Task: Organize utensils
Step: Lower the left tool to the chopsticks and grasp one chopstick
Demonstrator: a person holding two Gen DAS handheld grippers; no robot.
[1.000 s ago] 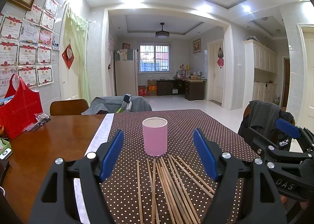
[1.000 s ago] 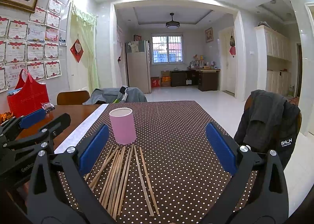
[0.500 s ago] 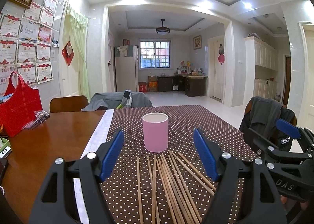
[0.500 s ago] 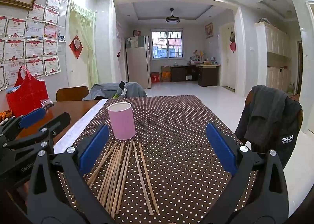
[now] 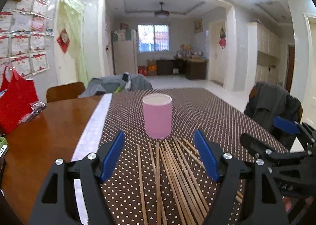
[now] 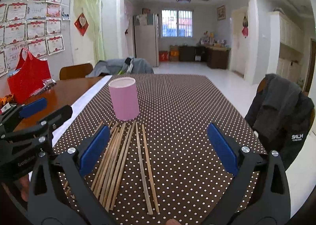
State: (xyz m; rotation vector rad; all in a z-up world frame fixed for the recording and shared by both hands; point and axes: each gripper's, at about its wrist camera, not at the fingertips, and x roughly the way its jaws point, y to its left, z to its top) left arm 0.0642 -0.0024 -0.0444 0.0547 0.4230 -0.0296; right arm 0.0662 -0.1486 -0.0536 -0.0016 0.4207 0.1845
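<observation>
A pink cylindrical cup (image 5: 157,117) stands upright on the brown polka-dot tablecloth (image 5: 207,112); it also shows in the right wrist view (image 6: 124,100). Several wooden chopsticks (image 5: 173,175) lie loose on the cloth just in front of the cup, also seen in the right wrist view (image 6: 118,157). My left gripper (image 5: 159,156) is open and empty, hovering over the chopsticks. My right gripper (image 6: 158,146) is open and empty, above the chopsticks' right side. Each gripper shows at the edge of the other's view.
A red bag (image 5: 15,100) and a small packet (image 5: 33,110) sit on the bare wooden table (image 5: 45,136) at left. Chairs draped with grey jackets stand at the far end (image 5: 118,84) and the right side (image 6: 282,106).
Both grippers have tilted downward and moved slightly forward; the cup and chopsticks appear closer and higher in view. Nothing on the table has moved.
</observation>
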